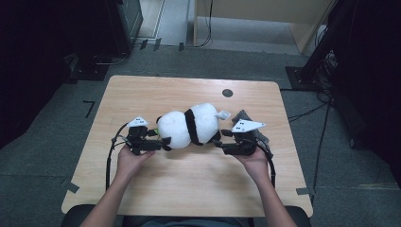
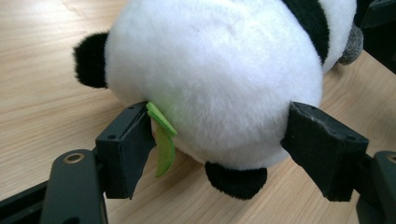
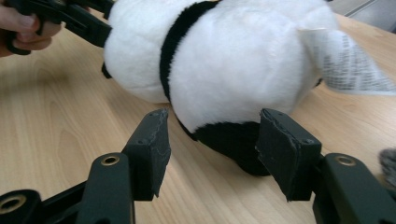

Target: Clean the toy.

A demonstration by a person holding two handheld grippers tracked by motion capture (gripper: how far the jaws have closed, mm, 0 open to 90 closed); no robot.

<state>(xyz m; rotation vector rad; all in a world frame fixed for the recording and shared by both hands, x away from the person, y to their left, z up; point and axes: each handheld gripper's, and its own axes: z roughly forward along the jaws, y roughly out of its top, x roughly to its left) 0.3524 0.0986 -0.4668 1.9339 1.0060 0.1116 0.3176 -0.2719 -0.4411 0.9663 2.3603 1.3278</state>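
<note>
Between both grippers' spread jaws, plush panda (image 1: 189,125).

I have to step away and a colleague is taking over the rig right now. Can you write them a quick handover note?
Left gripper: jaws open around the head end of the plush panda, touching its sides, not squeezing.
Right gripper: jaws open at the panda's rear, a black paw between them, no grip.
The panda lies on its side mid-table; a grey cloth lies beyond its tagged end.
Done: both grippers placed at the toy.
Left: probably close the jaws and lift.
</note>
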